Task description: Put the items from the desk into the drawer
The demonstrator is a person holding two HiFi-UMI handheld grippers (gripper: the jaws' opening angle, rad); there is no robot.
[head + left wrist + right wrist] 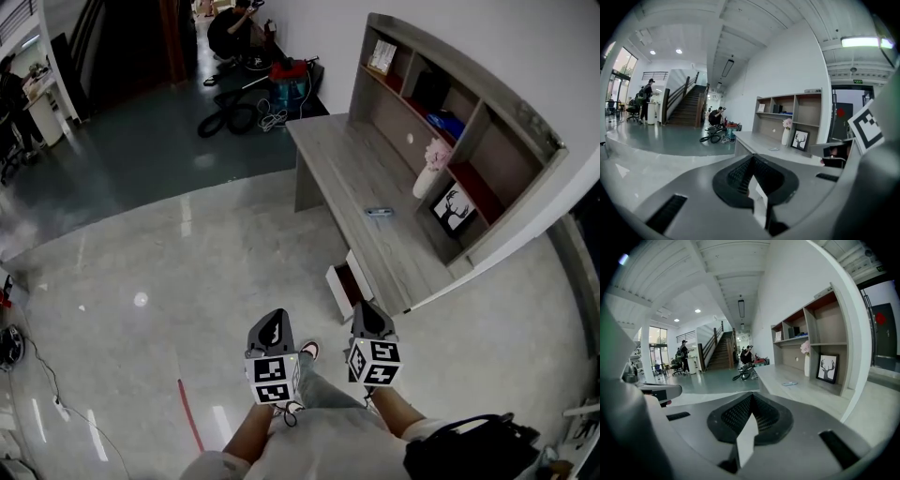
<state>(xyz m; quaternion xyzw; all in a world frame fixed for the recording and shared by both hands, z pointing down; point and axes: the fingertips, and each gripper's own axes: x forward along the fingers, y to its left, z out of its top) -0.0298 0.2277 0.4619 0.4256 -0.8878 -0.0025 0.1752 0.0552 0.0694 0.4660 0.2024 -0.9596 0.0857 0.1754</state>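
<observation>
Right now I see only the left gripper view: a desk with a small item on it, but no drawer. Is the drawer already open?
Observer: Yes. The head view shows the drawer pulled out under the near end of the desk.
Operator: Is the right gripper free?
Observer: Its own view shows the right gripper with jaws together and nothing between them.
Operator: Am I at the desk?
Observer: No. In the head view the left gripper is over the floor, short of the desk; the right one is nearer the drawer.
</observation>
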